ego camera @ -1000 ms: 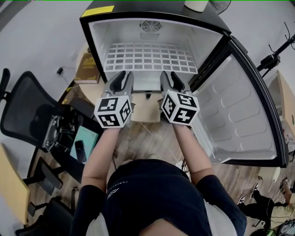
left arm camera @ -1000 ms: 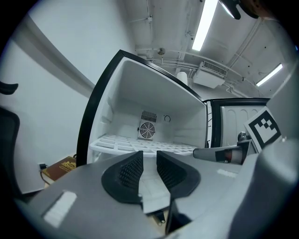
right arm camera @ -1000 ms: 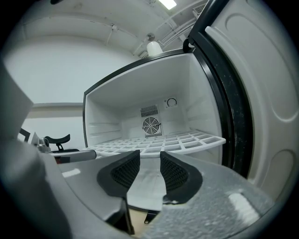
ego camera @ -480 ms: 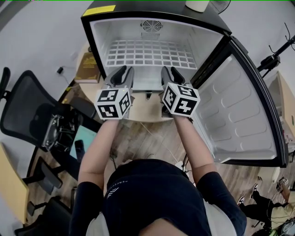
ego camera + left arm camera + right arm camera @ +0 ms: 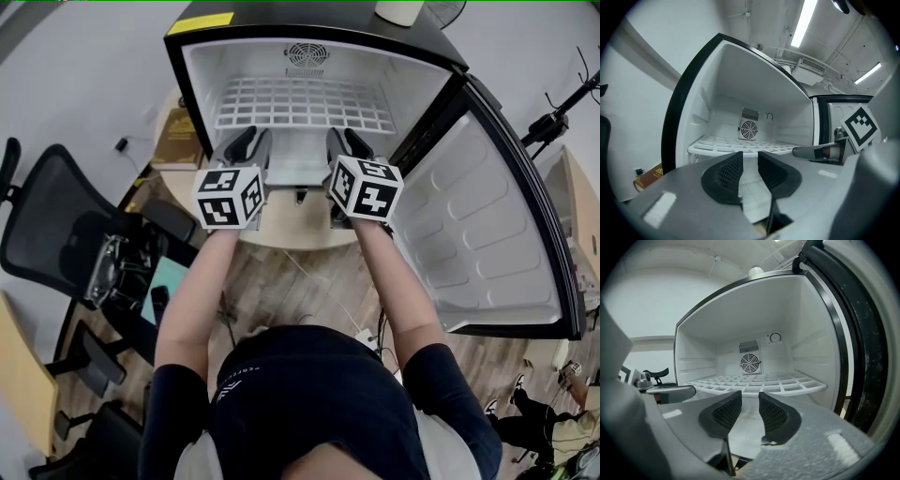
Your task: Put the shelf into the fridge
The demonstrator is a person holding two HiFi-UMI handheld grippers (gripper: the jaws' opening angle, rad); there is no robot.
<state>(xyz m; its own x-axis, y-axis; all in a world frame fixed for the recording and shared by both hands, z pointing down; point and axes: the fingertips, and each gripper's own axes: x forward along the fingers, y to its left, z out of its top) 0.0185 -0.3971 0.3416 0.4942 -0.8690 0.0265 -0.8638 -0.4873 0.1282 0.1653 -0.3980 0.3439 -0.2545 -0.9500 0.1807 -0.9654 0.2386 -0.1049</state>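
The white grid shelf (image 5: 300, 103) lies level inside the open fridge (image 5: 202, 84), on its side ledges. My left gripper (image 5: 246, 139) and right gripper (image 5: 345, 137) point side by side into the fridge, tips at the shelf's front edge. In the left gripper view the shelf (image 5: 740, 145) runs just above and beyond the left gripper (image 5: 750, 154), whose jaws have just been opening; nothing is between them. In the right gripper view the shelf (image 5: 759, 382) lies just past the right gripper (image 5: 750, 394), whose jaws have just been closing, with an empty gap.
The fridge door (image 5: 487, 216) stands wide open at the right. A round fan grille (image 5: 307, 53) is in the back wall. A black office chair (image 5: 47, 225) and a brown book (image 5: 178, 141) are at the left. A white object (image 5: 398, 9) sits on the fridge.
Both grippers have moved forward toward the fridge's inside, and the shelf's front edge now sits deeper in the fridge than a second ago.
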